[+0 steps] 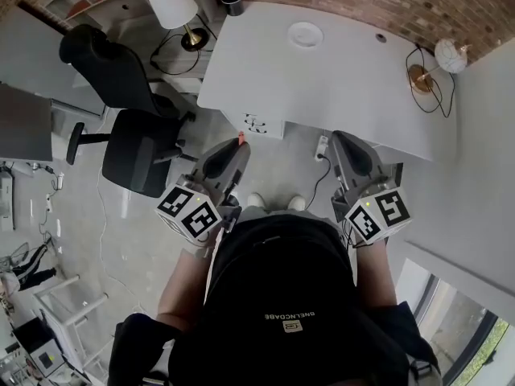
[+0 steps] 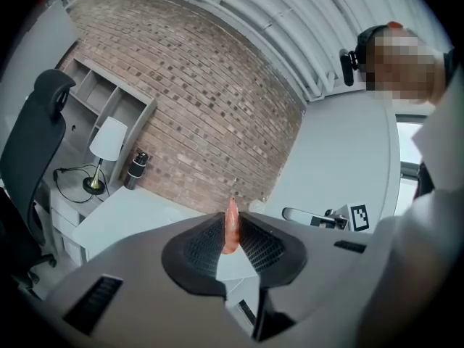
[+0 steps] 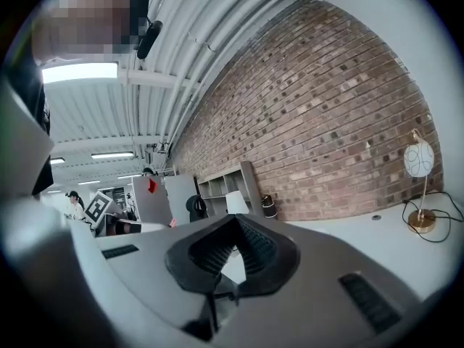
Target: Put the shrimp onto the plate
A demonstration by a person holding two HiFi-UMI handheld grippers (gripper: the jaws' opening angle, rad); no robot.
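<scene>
The shrimp [image 2: 230, 227] is pinched in the left claw [image 1: 237, 147], well short of the empty plate [image 1: 306, 24] on the worktop [image 1: 354, 87], so placing remains; the right claw [image 3: 233, 222] is closed, empty

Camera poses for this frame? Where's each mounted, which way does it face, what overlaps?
Head view: head-mounted, facing steeply down at the white table and plate; shows left gripper, right gripper, black torso.
Left gripper view: rides that gripper, looks along jaws clamped on the shrimp toward the brick wall; the person's head upper right.
Right gripper view: rides that gripper, looks along empty, closed jaws at the same wall; head upper left.
Shared: the white-shade lamp appears in all three.
</scene>
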